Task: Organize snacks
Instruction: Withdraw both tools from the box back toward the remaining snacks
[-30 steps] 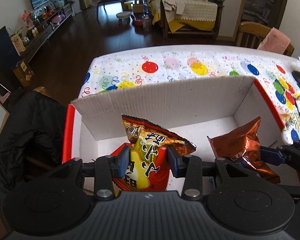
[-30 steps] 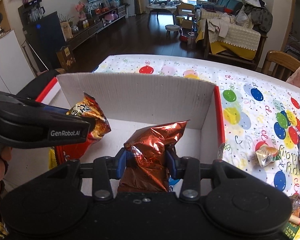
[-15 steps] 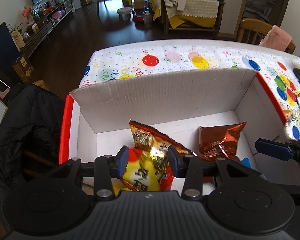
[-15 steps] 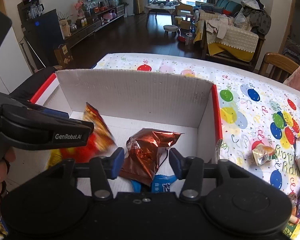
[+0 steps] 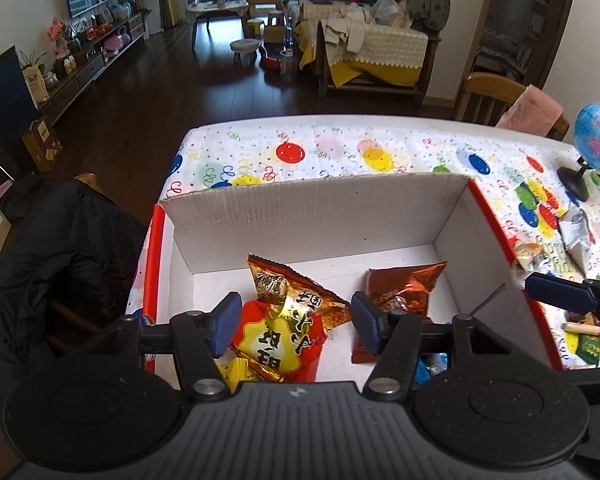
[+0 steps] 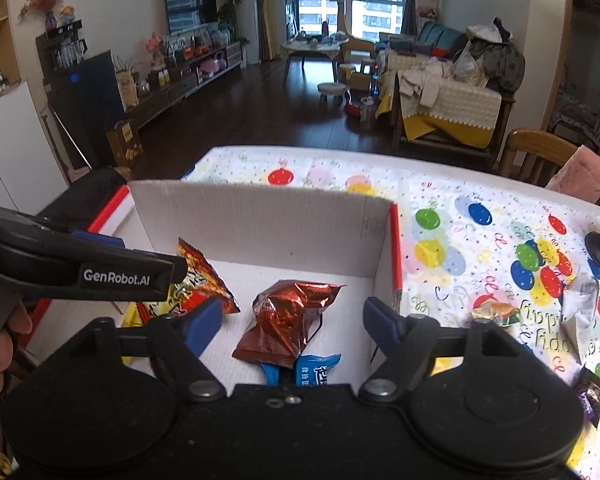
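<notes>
Left wrist view has the left gripper (image 5: 292, 328) hanging over the near side of the white box (image 5: 312, 216), jaws spread wide with nothing between them. Right under it lies the red and yellow snack bag (image 5: 284, 328), flat on the box floor toward the left wall, so it looks dropped off rather than held. Just right of it is the copper foil bag (image 5: 400, 292), also lying loose on the box floor, with a small blue packet (image 6: 314, 370) poking out from under its near end in the right wrist view.

The right gripper (image 6: 292, 326) is the same story: jaws released, empty, hovering above the copper bag. Makes sense to me, both bags are resting on the bottom, so there's no reason to keep squeezing.

The box sits at the near left corner of the worktop (image 5: 340, 152), which has a balloon-print cloth on it. Leftover snacks are out past the box's right wall, toward the worktop's right edge: a little gold-wrapped thing (image 6: 494, 312) and a green packet (image 5: 590, 346), plus some crumpled white wrapping I can't identify. There's a small globe (image 5: 596, 140) back there too.

My guess is those loose bits are next, so the job isn't finished.
</notes>
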Available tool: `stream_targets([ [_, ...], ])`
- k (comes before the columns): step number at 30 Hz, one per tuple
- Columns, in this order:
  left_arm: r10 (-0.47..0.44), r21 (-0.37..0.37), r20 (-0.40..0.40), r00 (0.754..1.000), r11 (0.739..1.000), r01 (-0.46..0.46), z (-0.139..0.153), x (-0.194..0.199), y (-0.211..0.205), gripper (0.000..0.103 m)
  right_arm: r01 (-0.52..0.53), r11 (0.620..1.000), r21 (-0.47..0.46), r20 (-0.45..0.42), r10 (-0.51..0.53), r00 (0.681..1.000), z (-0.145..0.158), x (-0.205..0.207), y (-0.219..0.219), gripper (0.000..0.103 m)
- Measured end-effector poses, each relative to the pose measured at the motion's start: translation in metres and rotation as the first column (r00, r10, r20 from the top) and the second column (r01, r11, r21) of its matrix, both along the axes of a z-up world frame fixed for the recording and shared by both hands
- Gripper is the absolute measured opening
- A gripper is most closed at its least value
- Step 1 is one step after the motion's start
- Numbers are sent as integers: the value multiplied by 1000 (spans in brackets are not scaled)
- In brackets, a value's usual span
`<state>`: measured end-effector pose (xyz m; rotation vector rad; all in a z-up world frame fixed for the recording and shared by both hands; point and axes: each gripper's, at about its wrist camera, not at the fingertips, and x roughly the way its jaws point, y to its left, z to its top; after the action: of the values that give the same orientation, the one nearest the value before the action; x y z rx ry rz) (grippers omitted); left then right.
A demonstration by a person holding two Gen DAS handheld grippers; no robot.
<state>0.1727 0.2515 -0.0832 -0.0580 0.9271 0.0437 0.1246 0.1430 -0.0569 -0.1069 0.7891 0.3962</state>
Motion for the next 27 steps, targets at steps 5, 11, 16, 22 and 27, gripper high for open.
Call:
stream_targets([
  [5, -14, 2, 36, 999, 1000, 14, 14, -14, -5, 61, 11, 1000, 28, 30, -12, 999, 14, -11, -5, 86],
  [11, -20, 13, 86, 996, 1000, 19, 32, -28, -15, 64, 16, 999, 51, 69, -19, 997, 28, -24, -16, 88],
  [16, -25, -13, 120, 992, 1000, 27, 46, -38, -23, 67, 33, 996, 81, 101, -41, 994, 41, -34, -30, 91],
  [22, -25, -30, 161, 987, 999, 30, 60, -50, -42, 73, 50, 992, 116, 126, -64, 990, 54, -43, -53, 95],
  [27, -26, -50, 180, 983, 998, 36, 68, -62, -62, 76, 62, 986, 153, 127, -82, 989, 60, -52, -75, 98],
])
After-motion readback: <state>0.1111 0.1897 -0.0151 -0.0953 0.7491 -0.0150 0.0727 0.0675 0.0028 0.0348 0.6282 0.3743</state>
